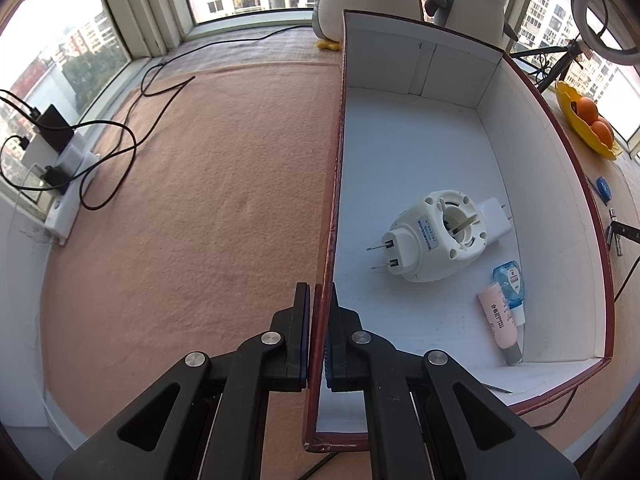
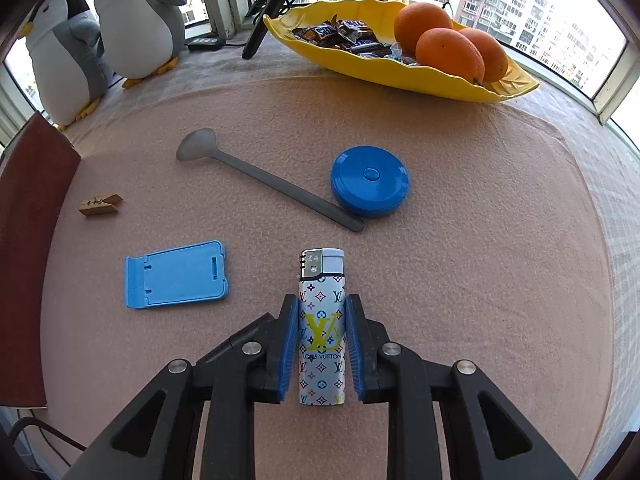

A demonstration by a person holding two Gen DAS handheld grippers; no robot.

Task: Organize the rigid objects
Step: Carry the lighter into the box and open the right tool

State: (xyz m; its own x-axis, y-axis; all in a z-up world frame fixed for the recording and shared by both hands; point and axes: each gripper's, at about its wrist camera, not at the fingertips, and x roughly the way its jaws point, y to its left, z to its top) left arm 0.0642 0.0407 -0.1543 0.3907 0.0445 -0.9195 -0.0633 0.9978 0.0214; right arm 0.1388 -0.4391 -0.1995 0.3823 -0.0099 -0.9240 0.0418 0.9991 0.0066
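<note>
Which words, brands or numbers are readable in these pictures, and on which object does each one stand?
"LOUIS VUITTON", with a big yellow "LV": on the lighter between the right gripper's fingers.
Blue label on the white plug-in device: too small.
Pink tube: print blurred.
Blue bottle: label unreadable.

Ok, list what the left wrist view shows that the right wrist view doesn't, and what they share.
Left only: the left gripper clamping the red-edged white box's wall, with a white plug-in device inside. Right only: the right gripper closed on the patterned lighter, and the blue plastic phone stand. Shared: the yellow dish, the plush penguins, the blue round tape measure.
</note>
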